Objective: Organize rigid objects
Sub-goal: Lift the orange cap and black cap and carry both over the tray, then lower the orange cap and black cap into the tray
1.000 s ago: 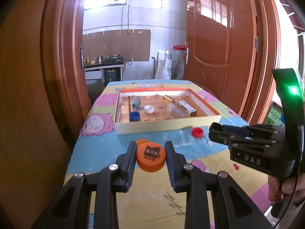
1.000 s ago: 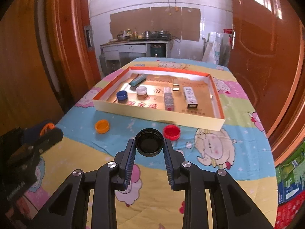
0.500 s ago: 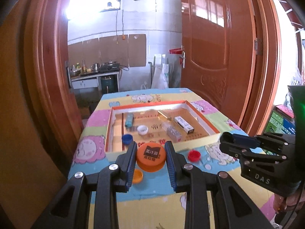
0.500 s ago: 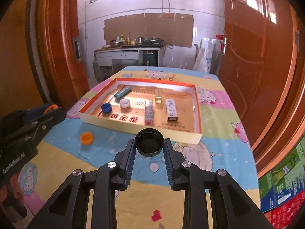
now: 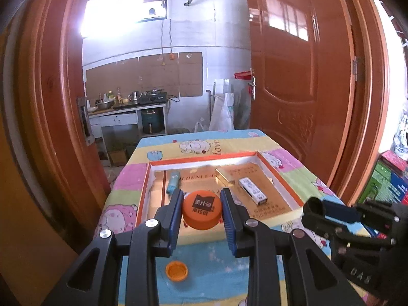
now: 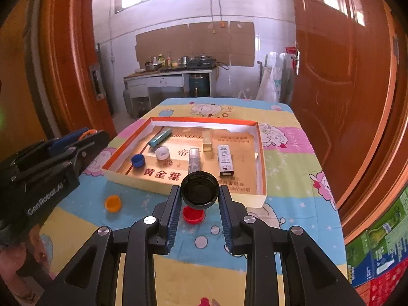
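My left gripper (image 5: 202, 210) is shut on a large orange cap (image 5: 202, 209) with dark print, held above the near edge of the shallow cardboard tray (image 5: 144, 193). My right gripper (image 6: 199, 190) is shut on a black cap (image 6: 199, 190), hollow side toward the camera, just before the tray's (image 6: 264, 176) near wall. Inside the tray lie a blue cap (image 6: 138, 160), a white cap (image 6: 162, 152), a teal stick (image 6: 159, 137), a clear box (image 6: 194, 159), a gold box (image 6: 207, 140) and a white box (image 6: 225, 160). A small orange cap (image 6: 113, 203) and a red cap (image 6: 193, 215) sit on the tablecloth.
The table wears a colourful cartoon cloth (image 6: 293, 176). Wooden doors (image 6: 339, 76) flank it on both sides. A counter with kitchenware (image 6: 176, 68) stands behind the far end. Coloured cartons (image 6: 377, 255) are stacked on the floor at the right.
Both grippers rose and moved forward toward the tray, each keeping its cap. The small orange cap and the red cap slid lower in the views.
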The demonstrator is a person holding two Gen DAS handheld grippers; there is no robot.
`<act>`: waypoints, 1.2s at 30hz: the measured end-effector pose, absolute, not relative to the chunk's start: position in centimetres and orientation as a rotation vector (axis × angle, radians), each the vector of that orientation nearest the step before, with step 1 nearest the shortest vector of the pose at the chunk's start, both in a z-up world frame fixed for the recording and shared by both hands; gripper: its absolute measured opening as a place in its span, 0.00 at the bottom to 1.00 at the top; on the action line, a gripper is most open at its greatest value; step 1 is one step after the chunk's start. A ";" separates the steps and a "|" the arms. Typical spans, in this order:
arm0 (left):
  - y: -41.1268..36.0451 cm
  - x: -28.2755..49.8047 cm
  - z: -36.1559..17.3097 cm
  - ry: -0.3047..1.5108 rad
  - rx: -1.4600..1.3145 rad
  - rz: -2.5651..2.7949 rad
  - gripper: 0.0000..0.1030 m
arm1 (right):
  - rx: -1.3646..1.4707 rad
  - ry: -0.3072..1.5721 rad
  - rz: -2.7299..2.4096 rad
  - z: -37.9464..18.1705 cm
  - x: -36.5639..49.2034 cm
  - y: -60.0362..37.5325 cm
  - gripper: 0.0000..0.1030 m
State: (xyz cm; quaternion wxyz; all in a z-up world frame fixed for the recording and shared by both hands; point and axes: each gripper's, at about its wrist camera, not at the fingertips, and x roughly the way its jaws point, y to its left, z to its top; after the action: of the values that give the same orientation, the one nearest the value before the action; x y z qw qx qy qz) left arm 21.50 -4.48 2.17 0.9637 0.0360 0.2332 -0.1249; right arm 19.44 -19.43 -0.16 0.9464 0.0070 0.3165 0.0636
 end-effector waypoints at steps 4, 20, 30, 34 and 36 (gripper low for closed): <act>-5.2 22.8 2.6 0.457 0.092 -0.239 0.30 | 0.030 0.642 0.120 0.0 20.5 -19.7 0.29; -6.8 26.7 3.5 0.448 0.146 -0.244 0.30 | -0.008 0.636 0.105 1.0 23.8 -20.2 0.29; -6.2 32.4 3.5 0.563 0.060 -0.291 0.30 | 0.014 0.635 0.109 2.5 28.4 -22.0 0.29; -5.7 35.0 3.1 0.612 0.014 -0.295 0.30 | 0.037 0.634 0.110 3.1 30.8 -22.8 0.29; -5.7 36.3 2.8 0.630 0.003 -0.291 0.30 | 0.044 0.638 0.105 3.2 32.2 -23.1 0.29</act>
State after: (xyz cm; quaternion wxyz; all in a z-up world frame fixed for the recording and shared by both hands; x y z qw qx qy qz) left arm 36.28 -5.69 2.76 0.9404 0.0015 0.3087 -0.1426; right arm 32.19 -23.11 3.22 0.9480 0.0215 0.3133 0.0515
